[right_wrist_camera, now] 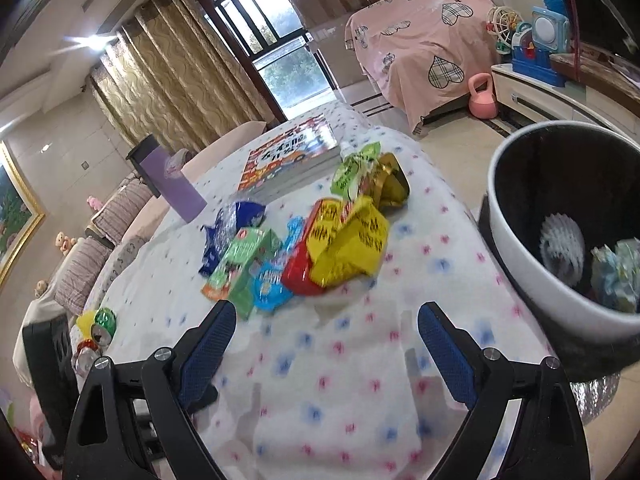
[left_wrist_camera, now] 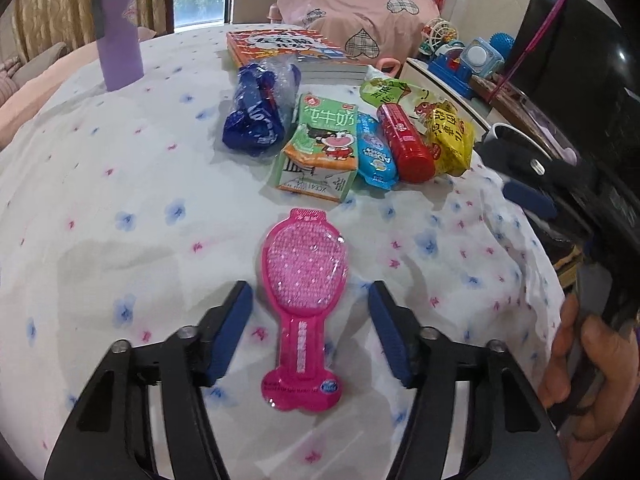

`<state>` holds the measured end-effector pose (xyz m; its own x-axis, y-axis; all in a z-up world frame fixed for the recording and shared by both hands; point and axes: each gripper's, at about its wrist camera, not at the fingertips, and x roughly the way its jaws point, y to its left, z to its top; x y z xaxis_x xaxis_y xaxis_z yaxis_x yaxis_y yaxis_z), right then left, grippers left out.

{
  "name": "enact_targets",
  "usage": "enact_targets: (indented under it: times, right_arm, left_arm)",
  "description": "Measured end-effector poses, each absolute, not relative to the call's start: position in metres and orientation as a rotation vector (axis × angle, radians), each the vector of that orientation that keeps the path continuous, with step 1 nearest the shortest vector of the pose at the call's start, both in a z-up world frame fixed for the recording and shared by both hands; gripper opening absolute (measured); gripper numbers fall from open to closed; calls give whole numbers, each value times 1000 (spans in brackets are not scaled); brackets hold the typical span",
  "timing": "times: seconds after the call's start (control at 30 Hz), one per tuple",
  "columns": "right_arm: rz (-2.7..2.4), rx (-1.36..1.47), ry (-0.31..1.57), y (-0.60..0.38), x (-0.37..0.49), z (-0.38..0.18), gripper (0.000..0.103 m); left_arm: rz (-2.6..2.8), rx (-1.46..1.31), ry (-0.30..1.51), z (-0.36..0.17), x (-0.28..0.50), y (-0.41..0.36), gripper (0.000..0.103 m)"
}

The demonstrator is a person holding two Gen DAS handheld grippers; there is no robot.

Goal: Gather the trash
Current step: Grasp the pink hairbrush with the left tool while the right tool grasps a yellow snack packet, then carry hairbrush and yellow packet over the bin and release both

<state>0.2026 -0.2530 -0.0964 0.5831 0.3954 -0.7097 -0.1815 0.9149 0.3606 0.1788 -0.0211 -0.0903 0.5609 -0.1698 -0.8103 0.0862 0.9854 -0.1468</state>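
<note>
My right gripper is spread wide and holds nothing; the yellow wrapper lies straight ahead of it on the tablecloth, the nearest of the trash. My left gripper, also released, straddles a pink brush, farther from the pile. The bin stands to my right, off the table edge.

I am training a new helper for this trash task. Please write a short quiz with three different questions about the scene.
1. True or false: the pink brush lies between the open jaws of the left gripper.
2. Which wrapper lies closest to the bin? A) yellow wrapper B) blue wrapper C) green milk carton
3. Fill in: the purple tumbler stands ____ on the table.

Key: 1 true; 2 A; 3 upright.
</note>
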Motion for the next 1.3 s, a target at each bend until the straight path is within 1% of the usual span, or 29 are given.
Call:
enact_targets:
  times: [0.03,0.07,0.13,0.23,0.27,0.3,0.37,0.4,0.43,0.5,0.87,1.17,1.3]
  right_arm:
    - [340,258,886,-251,208,-97,93]
    - [339,255,886,-250,212,-98,92]
    - [337,252,887,-247,223,-99,88]
    - [326,243,889,-245,235,-103,77]
    - [323,240,891,-244,238,-103,66]
    - [319,236,896,-245,240,-105,45]
    - [298,227,898,-247,240,-106,22]
    - [291,226,892,-249,238,-105,14]
    - [295,229,886,-251,236,-105,9]
    - [289,224,880,-256,228,-102,3]
    - [291,240,835,-282,178,-77,2]
    - [254,269,781,-311,151,-52,2]
    - [229,286,760,-328,145,-45,2]
  left_arm:
    - [-154,-90,962,-90,180,-22,43]
    - [-159,-89,962,-90,181,-22,40]
    - [-177,-99,961,-89,182,-22,40]
    - [-192,-114,959,-89,182,-20,39]
    - [-199,-120,958,-88,182,-20,39]
    - [-205,-125,958,-88,182,-20,38]
    - [-215,-133,958,-87,183,-21,38]
    - [-218,-132,956,-85,183,-23,37]
    - [-223,-131,952,-84,182,-25,37]
    - [-233,-129,941,-80,180,-29,37]
    - [-297,-116,894,-56,168,-55,36]
    - [-372,-68,861,-38,165,-96,35]
    - [-404,-46,847,-31,166,-115,31]
